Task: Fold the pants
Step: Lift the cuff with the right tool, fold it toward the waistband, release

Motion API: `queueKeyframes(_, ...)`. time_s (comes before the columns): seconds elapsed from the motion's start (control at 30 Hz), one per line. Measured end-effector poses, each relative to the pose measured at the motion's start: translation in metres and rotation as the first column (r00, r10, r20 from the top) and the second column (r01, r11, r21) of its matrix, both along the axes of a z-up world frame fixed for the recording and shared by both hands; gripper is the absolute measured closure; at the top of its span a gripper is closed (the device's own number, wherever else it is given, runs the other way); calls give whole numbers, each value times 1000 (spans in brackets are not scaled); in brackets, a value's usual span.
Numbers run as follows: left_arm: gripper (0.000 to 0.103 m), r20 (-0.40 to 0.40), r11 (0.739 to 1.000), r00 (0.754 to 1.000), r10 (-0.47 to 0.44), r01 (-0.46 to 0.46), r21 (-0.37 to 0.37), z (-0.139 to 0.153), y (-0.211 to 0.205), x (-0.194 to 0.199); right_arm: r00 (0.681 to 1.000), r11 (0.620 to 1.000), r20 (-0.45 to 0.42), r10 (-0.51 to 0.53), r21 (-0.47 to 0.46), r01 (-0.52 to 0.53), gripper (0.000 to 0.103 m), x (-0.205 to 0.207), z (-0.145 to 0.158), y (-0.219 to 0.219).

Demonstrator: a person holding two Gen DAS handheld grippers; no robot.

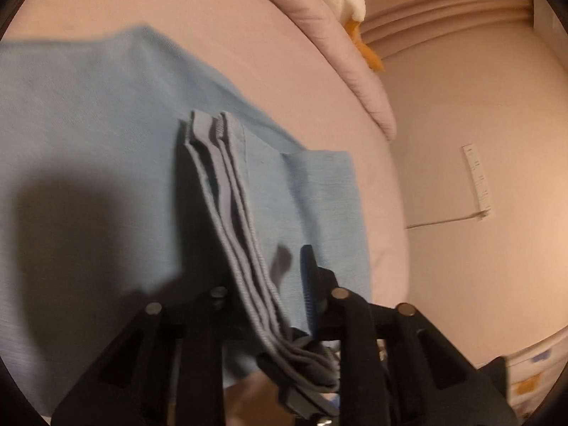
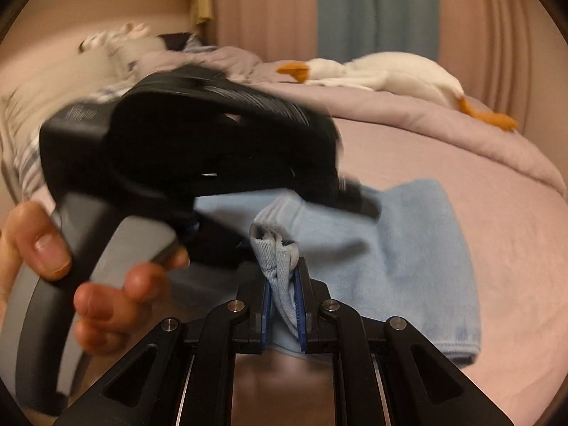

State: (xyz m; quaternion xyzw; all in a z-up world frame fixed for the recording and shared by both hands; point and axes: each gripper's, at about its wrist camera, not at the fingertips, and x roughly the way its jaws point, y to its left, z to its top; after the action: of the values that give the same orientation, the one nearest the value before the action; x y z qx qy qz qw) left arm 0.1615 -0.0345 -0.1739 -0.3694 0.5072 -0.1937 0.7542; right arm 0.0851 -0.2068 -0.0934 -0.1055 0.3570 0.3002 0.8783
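Closest to me in the right wrist view, my right gripper (image 2: 284,291) is clamped on a bunched hem of the light blue pants (image 2: 401,248), the stitched edge sticking up between the blue pads. Just beyond and to the left, a hand (image 2: 53,248) wraps the grey handle of my left gripper (image 2: 365,206), whose black body fills the middle of the picture, blurred, with its tip over the cloth. The rest of the pants lies folded on the pink bed sheet (image 2: 497,248). Farther back I see a rumpled mauve comforter (image 2: 408,110) with a white plush goose (image 2: 390,71) stretched along it, then pink and blue curtains (image 2: 376,7).

In the left wrist view, the fingers of my left gripper are closed on a stack of layered hems, several stitched edges running up between the pads. I cannot tell how hard they press, but the cloth fills the gap. Beyond the fingers the pants spread flat across the sheet to the left, and past the bed edge there is a pale wall (image 1: 461,113).
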Motion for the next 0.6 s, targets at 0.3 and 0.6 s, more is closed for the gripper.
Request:
queueKeyframes(0.3, 76, 41, 956, 998, 48, -57, 287, -5, 40, -19, 997, 997, -34, 71, -5, -71, 91, 7, -7, 29)
queueKeyframes(0.6, 54, 89, 916, 987, 136, -159, 368, 6, 66, -33, 968, 984, -229, 102, 169, -64, 58, 28, -5, -5)
